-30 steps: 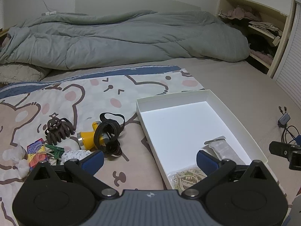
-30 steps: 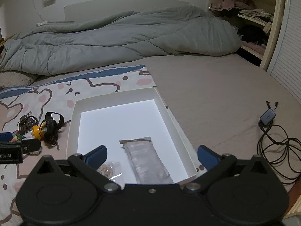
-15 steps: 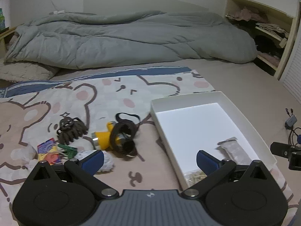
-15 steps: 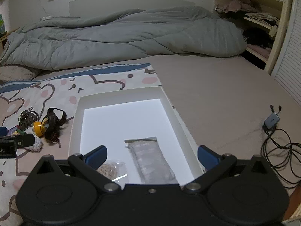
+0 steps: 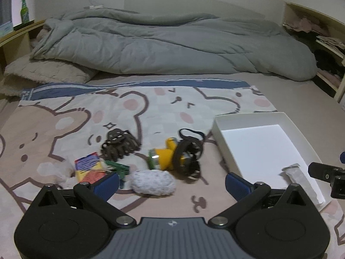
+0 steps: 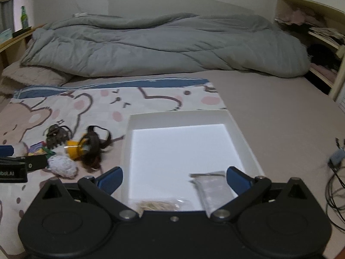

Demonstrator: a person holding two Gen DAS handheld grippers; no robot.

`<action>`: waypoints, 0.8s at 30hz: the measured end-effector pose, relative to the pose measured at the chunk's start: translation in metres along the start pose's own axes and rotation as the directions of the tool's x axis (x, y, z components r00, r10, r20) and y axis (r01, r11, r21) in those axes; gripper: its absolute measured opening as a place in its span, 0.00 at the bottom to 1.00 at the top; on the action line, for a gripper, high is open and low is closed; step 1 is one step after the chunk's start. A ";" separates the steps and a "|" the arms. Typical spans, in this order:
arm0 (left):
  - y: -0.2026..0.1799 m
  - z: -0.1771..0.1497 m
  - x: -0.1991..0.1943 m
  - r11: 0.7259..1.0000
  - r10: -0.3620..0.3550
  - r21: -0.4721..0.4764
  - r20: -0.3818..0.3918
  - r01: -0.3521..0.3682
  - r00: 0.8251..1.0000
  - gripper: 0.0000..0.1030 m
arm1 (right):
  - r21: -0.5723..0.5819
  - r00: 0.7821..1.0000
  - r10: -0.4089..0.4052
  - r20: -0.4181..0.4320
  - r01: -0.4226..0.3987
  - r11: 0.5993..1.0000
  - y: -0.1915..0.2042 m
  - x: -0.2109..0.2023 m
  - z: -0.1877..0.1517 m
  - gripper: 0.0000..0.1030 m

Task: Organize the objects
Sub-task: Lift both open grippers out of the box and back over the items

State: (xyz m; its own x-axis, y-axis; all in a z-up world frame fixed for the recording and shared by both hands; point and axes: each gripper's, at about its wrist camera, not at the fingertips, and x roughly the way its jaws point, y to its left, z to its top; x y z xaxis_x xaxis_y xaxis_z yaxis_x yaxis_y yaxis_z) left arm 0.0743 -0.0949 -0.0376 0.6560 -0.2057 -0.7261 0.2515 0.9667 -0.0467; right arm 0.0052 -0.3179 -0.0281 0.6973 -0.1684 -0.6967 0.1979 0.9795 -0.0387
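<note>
A white shallow box (image 5: 216, 123) (image 6: 127, 129) lies on the bed and holds a grey sachet (image 6: 212, 188) (image 5: 298, 176) and a clear bag of rubber bands (image 6: 160, 205). Left of it lies a cluster: a yellow headlamp with a dark strap (image 5: 168, 157) (image 6: 80, 147), a brown hair claw (image 5: 118, 144), a white speckled bundle (image 5: 153, 182) (image 6: 62, 166), a green clip (image 5: 117, 168) and a colourful packet (image 5: 88, 168). My left gripper (image 5: 172, 185) is open just before the bundle. My right gripper (image 6: 174, 180) is open over the box's near end.
A bear-print blanket (image 5: 133, 108) covers the bed's left side. A grey duvet (image 5: 172, 47) lies piled across the back. Shelves (image 6: 323, 34) stand at the right. A black cable with an adapter (image 6: 336, 157) lies on the sheet right of the box.
Both grippers have swung left. The left one now faces the cluster instead of the box's near end, and the box has slid to the right in both views.
</note>
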 end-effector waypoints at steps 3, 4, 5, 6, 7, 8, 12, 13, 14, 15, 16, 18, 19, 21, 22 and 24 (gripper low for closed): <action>0.013 0.000 -0.002 1.000 0.017 -0.012 0.001 -0.017 1.000 1.00 | -0.019 1.000 0.018 0.001 -0.018 1.000 0.015 0.003 0.004 1.00; 0.018 0.000 -0.002 1.000 0.023 -0.017 0.001 -0.023 1.000 1.00 | -0.025 1.000 0.024 0.001 -0.024 0.999 0.019 0.004 0.005 1.00; 0.022 -0.001 -0.003 0.999 0.027 -0.022 0.001 -0.027 1.000 1.00 | -0.031 1.000 0.030 0.002 -0.030 0.999 0.024 0.005 0.006 1.00; 0.027 -0.001 -0.004 0.999 0.031 -0.028 0.001 -0.031 1.000 1.00 | -0.037 0.999 0.037 0.002 -0.037 0.999 0.029 0.006 0.008 1.00; 0.032 -0.001 -0.004 0.999 0.037 -0.034 0.002 -0.037 0.999 1.00 | -0.043 0.999 0.043 0.001 -0.043 0.998 0.034 0.007 0.009 1.00; 0.037 -0.001 -0.005 0.998 0.042 -0.039 0.002 -0.042 0.999 1.00 | -0.049 0.999 0.049 0.002 -0.049 0.998 0.039 0.008 0.010 1.00; 0.056 -0.003 -0.007 0.996 0.071 -0.055 0.002 -0.070 0.998 1.00 | -0.075 0.997 0.071 0.002 -0.071 0.995 0.058 0.011 0.013 1.00; 0.061 -0.004 -0.008 0.995 0.081 -0.059 0.001 -0.080 0.997 1.00 | -0.080 0.997 0.076 0.002 -0.075 0.994 0.062 0.012 0.014 1.00; 0.065 -0.005 -0.008 0.994 0.089 -0.062 0.000 -0.089 0.996 1.00 | -0.084 0.997 0.080 0.002 -0.080 0.993 0.066 0.012 0.015 1.00; 0.069 -0.006 -0.008 0.993 0.096 -0.065 -0.001 -0.096 0.995 1.00 | -0.089 0.996 0.086 0.002 -0.086 0.992 0.071 0.013 0.016 1.00; 0.074 -0.007 -0.009 0.993 0.101 -0.068 -0.002 -0.100 0.995 1.00 | -0.091 0.996 0.089 0.002 -0.088 0.992 0.074 0.014 0.017 1.00; 0.081 -0.008 -0.011 0.991 0.108 -0.076 -0.001 -0.107 0.994 1.00 | -0.096 0.995 0.097 0.001 -0.097 0.991 0.082 0.015 0.018 1.00; 0.085 -0.008 -0.012 0.991 0.111 -0.080 0.001 -0.111 0.994 1.00 | -0.098 0.995 0.101 0.000 -0.101 0.990 0.085 0.016 0.019 1.00; 0.090 -0.010 -0.014 0.989 0.119 -0.084 0.003 -0.118 0.993 1.00 | -0.099 0.994 0.108 -0.001 -0.108 0.989 0.093 0.017 0.020 1.00; 0.093 -0.011 -0.014 0.989 0.123 -0.085 0.005 -0.122 0.992 1.00 | -0.098 0.994 0.109 -0.001 -0.108 0.989 0.097 0.018 0.021 1.00; 0.098 -0.012 -0.016 0.988 0.130 -0.086 0.008 -0.129 0.992 1.00 | -0.100 0.993 0.116 -0.005 -0.116 0.988 0.104 0.019 0.022 1.00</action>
State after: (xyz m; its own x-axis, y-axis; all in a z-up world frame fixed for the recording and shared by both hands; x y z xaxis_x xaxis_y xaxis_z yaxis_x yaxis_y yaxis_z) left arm 0.0799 0.0045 -0.0390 0.6888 -0.0797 -0.7206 0.1025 0.9947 -0.0120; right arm 0.0541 -0.2221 -0.0302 0.7118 -0.0532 -0.7004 0.0459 0.9985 -0.0292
